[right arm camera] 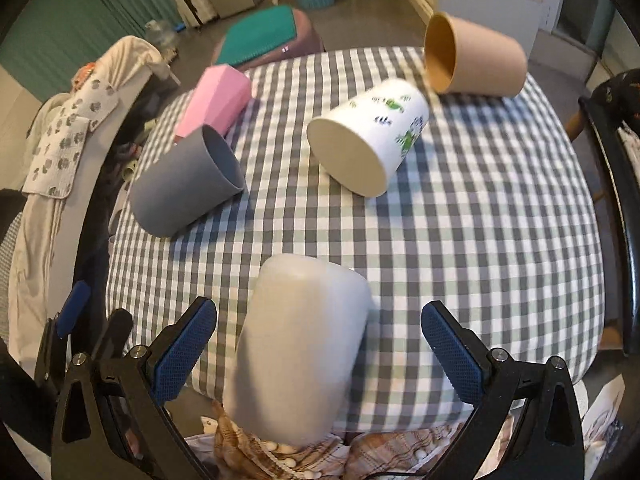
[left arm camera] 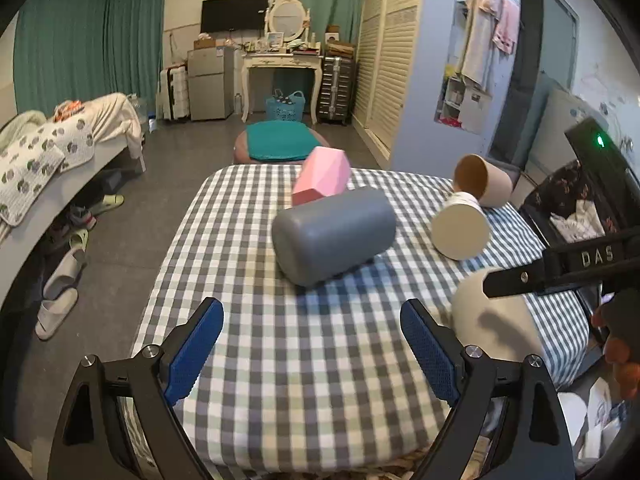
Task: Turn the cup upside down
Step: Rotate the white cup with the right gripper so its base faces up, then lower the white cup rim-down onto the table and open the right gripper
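A pale grey-white plastic cup (right arm camera: 298,344) stands with its closed end up at the bottom centre of the right wrist view, between the spread jaws of the right gripper (right arm camera: 320,344), not touching them. The left gripper (left arm camera: 312,344) is also spread wide, holding nothing, over the grey-and-white checked tablecloth (left arm camera: 280,340).

Five cups on the checked cloth (right arm camera: 460,240): one pink (right arm camera: 218,98) upper left, one grey (right arm camera: 180,184) left, one printed white (right arm camera: 372,140) centre, one tan (right arm camera: 476,56) upper right, one pale (right arm camera: 300,352) (blurred) bottom centre. Two grippers.
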`<action>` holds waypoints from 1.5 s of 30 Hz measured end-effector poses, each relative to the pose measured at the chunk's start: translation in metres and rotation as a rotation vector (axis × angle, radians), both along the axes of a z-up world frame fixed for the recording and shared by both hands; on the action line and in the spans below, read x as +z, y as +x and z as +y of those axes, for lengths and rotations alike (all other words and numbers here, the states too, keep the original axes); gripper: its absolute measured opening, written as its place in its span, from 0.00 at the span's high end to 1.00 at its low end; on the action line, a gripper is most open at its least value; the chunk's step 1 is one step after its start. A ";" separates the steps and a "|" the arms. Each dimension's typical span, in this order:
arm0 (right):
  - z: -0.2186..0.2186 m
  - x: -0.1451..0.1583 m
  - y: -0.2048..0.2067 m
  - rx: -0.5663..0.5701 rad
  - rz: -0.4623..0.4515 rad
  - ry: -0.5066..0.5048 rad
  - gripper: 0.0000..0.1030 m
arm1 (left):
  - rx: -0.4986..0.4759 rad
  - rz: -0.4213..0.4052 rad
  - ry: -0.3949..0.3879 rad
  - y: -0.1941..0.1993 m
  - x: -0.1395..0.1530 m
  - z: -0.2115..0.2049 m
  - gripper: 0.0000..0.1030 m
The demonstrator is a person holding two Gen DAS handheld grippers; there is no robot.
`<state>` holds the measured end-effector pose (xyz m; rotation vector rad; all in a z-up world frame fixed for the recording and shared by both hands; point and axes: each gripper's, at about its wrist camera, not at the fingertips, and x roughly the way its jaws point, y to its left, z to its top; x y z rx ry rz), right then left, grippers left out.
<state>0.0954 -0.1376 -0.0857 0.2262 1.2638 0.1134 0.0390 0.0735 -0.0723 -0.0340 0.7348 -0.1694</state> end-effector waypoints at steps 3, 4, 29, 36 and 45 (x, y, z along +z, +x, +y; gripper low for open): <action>0.003 -0.009 0.008 -0.008 0.042 0.017 0.04 | 0.004 0.013 -0.017 0.009 -0.005 0.006 0.10; 0.004 -0.013 0.010 -0.012 0.059 0.029 0.06 | 0.002 0.019 -0.023 0.012 -0.008 0.007 0.10; 0.032 0.049 -0.039 0.184 -0.414 -0.185 0.29 | 0.028 0.013 -0.009 0.007 0.000 -0.003 0.10; 0.041 0.051 -0.049 0.215 -0.578 -0.285 0.30 | 0.052 0.011 0.008 0.010 0.000 -0.013 0.10; 0.035 0.031 -0.033 0.239 -0.533 -0.225 0.30 | 0.102 0.036 0.017 0.019 -0.006 -0.018 0.10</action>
